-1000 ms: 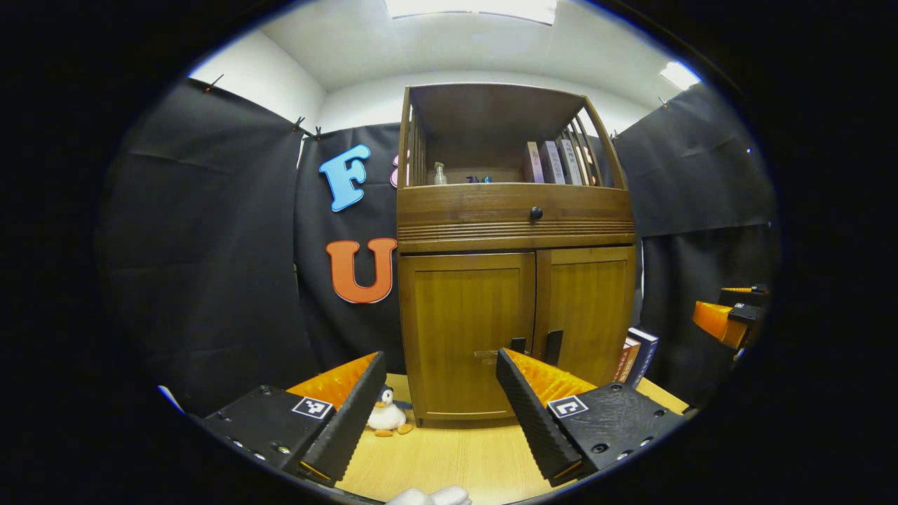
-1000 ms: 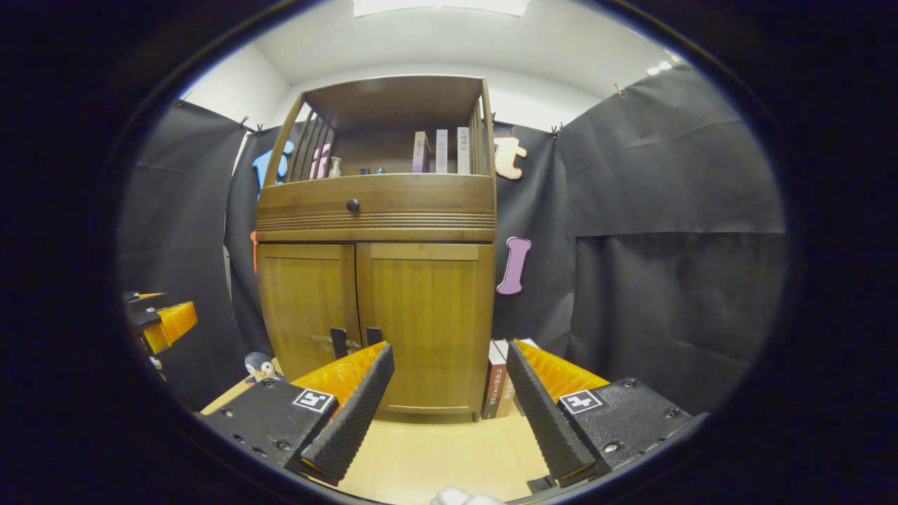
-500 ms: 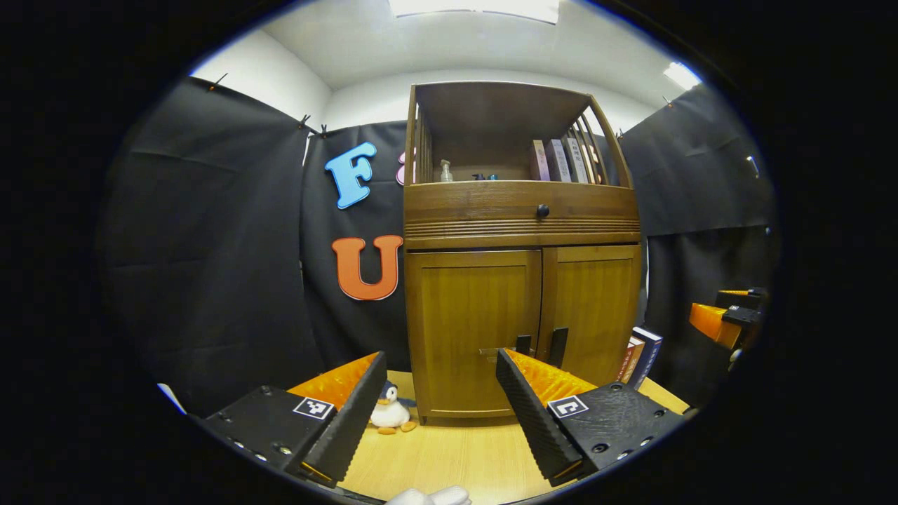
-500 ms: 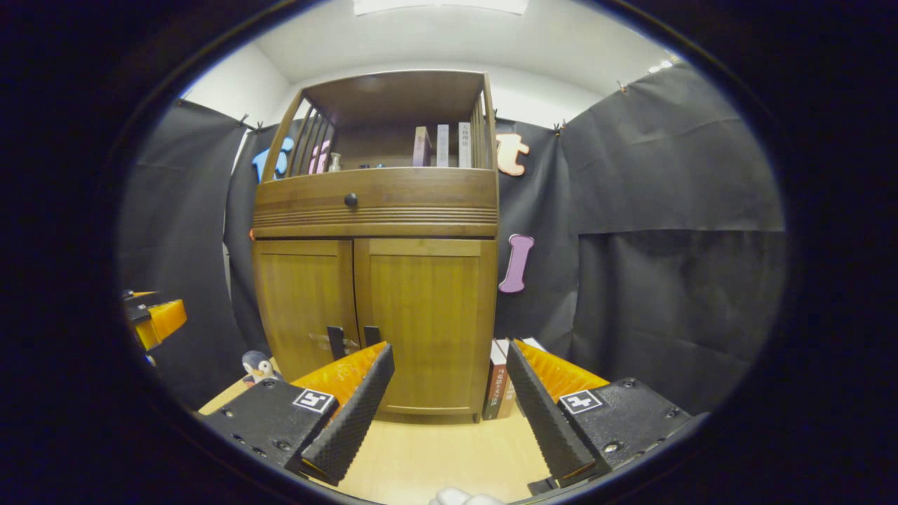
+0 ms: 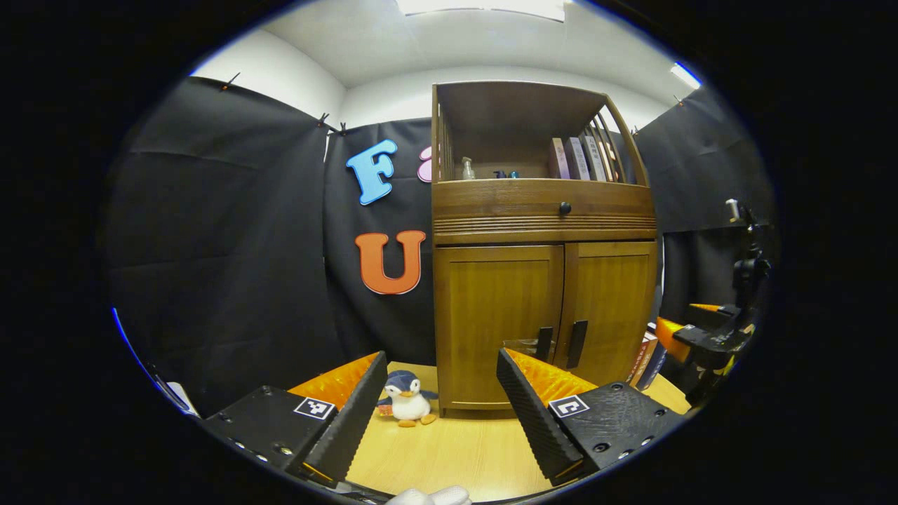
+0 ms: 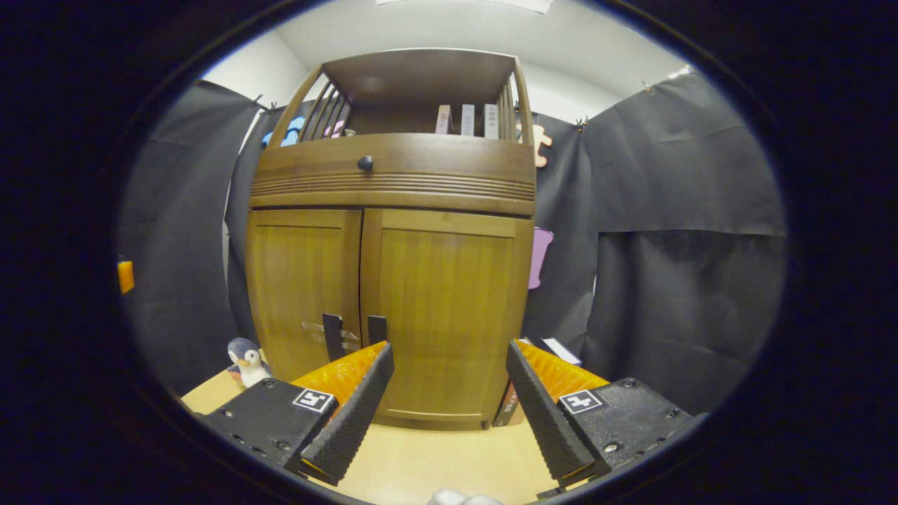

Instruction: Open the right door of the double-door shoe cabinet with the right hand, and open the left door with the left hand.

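Observation:
The wooden shoe cabinet (image 5: 544, 217) stands on a light wood table, both doors closed. In the left gripper view, the left door (image 5: 491, 308) and right door (image 5: 617, 294) carry dark vertical handles (image 5: 544, 344) (image 5: 577, 344) near the middle seam. My left gripper (image 5: 440, 355) is open, short of the cabinet and holding nothing. In the right gripper view, the cabinet (image 6: 393, 182) looms close. My right gripper (image 6: 450, 346) is open in front of the right door (image 6: 449, 294), just right of its handle (image 6: 377, 328). The right gripper (image 5: 701, 337) also appears far right in the left gripper view.
A toy penguin (image 5: 407, 400) sits on the table (image 5: 449, 449) by the cabinet's left foot. Books (image 5: 649, 358) lean against its right side. Above the doors are a drawer with a round knob (image 5: 565, 207) and an open shelf holding books and a bottle.
The right gripper has moved closer to the cabinet, which looks larger in its view. In the left gripper view the cabinet has slid to the right. Both doors remain closed.

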A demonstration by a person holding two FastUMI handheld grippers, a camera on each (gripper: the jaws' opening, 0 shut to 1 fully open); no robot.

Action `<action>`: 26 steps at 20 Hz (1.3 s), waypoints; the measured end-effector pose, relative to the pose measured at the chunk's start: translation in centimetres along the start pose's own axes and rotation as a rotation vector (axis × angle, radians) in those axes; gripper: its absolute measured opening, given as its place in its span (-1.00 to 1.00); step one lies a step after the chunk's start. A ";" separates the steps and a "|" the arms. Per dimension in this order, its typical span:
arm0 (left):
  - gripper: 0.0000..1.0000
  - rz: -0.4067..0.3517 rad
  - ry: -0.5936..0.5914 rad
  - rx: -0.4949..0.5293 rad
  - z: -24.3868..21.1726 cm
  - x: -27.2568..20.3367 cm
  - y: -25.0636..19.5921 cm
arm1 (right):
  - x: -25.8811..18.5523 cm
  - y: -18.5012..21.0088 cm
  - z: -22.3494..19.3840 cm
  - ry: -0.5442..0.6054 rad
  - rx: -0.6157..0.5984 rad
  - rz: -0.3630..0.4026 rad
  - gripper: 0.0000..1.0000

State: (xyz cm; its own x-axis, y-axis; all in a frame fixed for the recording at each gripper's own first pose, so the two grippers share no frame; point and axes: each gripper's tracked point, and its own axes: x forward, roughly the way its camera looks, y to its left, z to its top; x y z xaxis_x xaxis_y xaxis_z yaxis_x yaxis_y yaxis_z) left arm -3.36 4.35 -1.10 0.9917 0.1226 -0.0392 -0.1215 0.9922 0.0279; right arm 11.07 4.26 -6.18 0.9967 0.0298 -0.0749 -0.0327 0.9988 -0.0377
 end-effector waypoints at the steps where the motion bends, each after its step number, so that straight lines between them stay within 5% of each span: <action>1: 0.89 0.008 0.001 0.004 -0.1 -0.3 0.3 | 1.2 0.8 -0.3 0.005 0.003 0.012 1.00; 17: 0.90 0.167 0.052 0.032 -1.5 -3.0 4.0 | 18.4 9.2 -8.8 0.185 -0.027 0.107 0.91; 25: 0.90 0.195 0.084 0.042 -2.8 -3.2 4.6 | 20.1 10.2 -9.6 0.216 0.000 0.119 0.14; 26: 0.90 0.195 0.085 0.042 -2.8 -3.2 4.6 | 20.0 10.2 -9.7 0.223 0.002 0.110 -0.09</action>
State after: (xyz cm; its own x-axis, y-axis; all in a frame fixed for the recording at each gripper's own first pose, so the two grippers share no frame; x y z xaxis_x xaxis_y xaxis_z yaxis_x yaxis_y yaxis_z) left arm -7.19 8.60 -3.69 0.9423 0.3151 -0.1129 -0.3069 0.9480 0.0848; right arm 29.97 14.60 -17.70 0.9463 0.1294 -0.2963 -0.1402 0.9900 -0.0153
